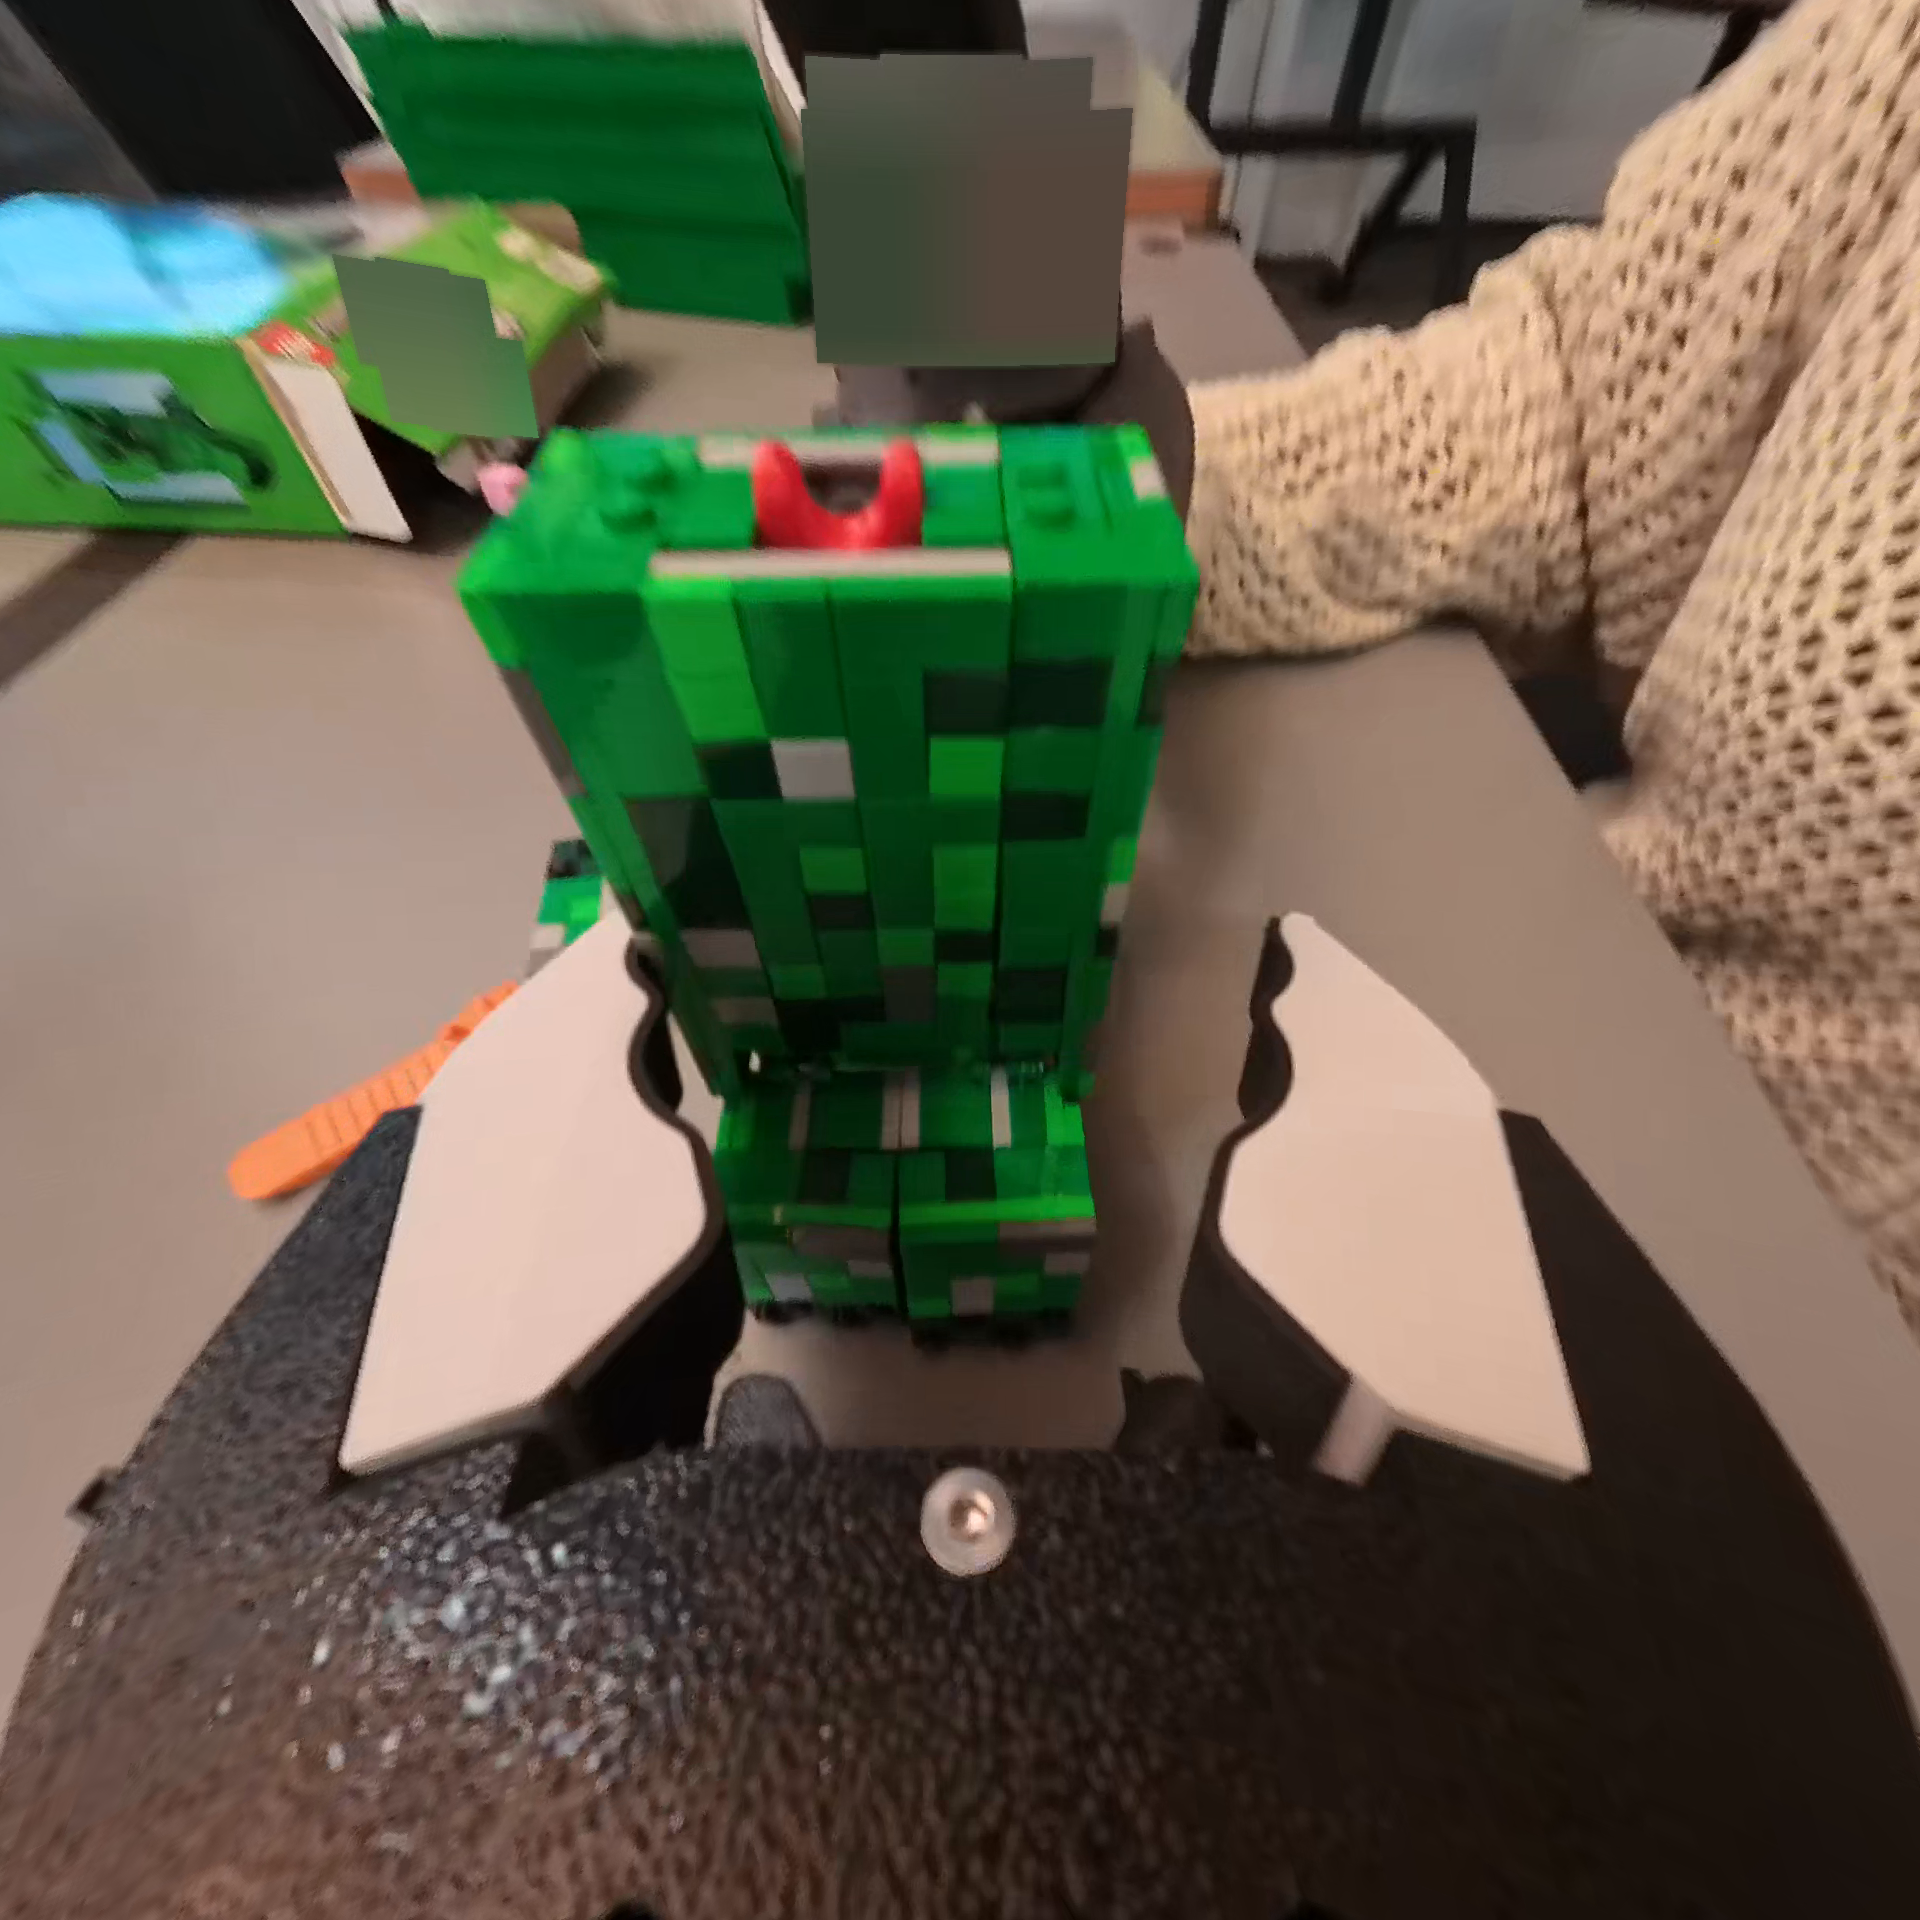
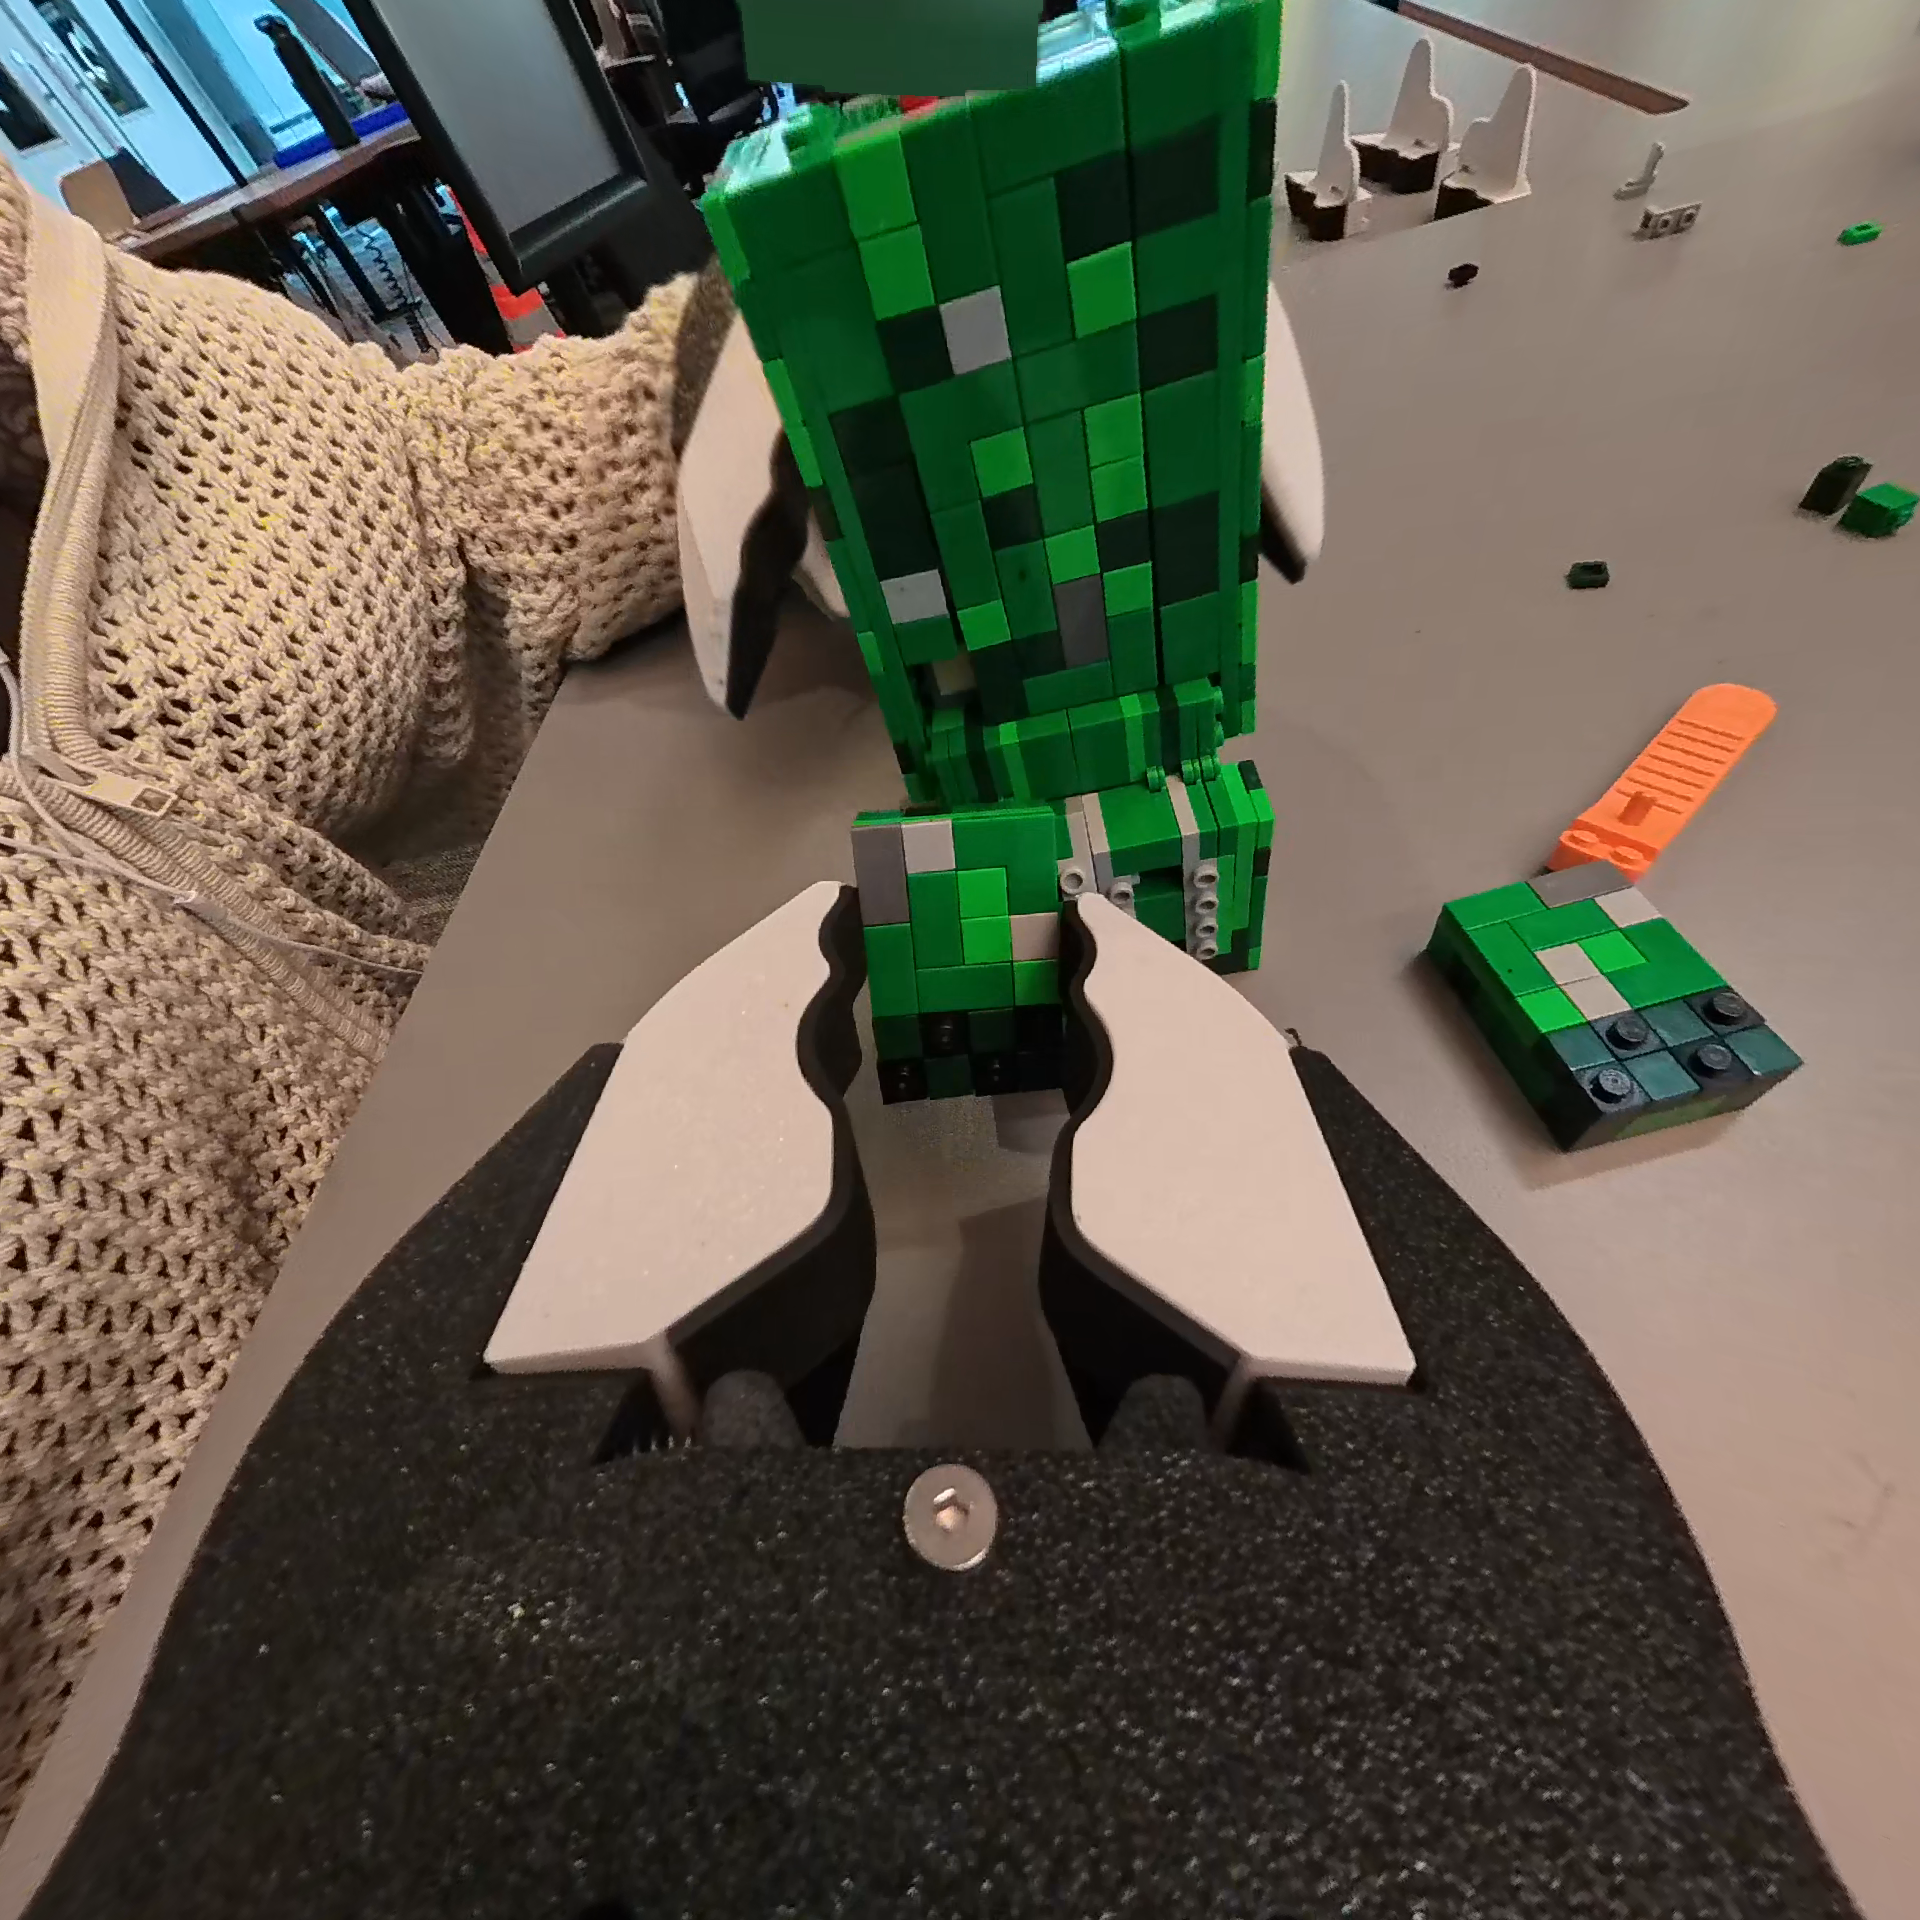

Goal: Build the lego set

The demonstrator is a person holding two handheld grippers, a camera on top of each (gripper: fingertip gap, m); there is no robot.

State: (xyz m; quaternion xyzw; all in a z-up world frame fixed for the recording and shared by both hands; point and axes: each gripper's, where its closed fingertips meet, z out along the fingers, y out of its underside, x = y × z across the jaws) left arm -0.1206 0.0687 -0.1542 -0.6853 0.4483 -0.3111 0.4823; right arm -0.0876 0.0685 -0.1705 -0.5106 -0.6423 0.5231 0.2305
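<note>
Green brick figure (image 1: 862, 831): upright on grey table (image 1: 260, 831).
Left tool (image 1: 966, 1174): spread wide, straddling figure's base.
Right tool (image 2: 961, 997): clamped on green foot block (image 2: 956, 935).
Orange brick separator (image 2: 1662, 774): lying nearby.

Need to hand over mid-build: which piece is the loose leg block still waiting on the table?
Start at the tall green figure. Beside its feet, below the orange separator tool, lies the loose leg block. Alone among the scattered bricks, it is a flat square slab with dark studs.
</note>
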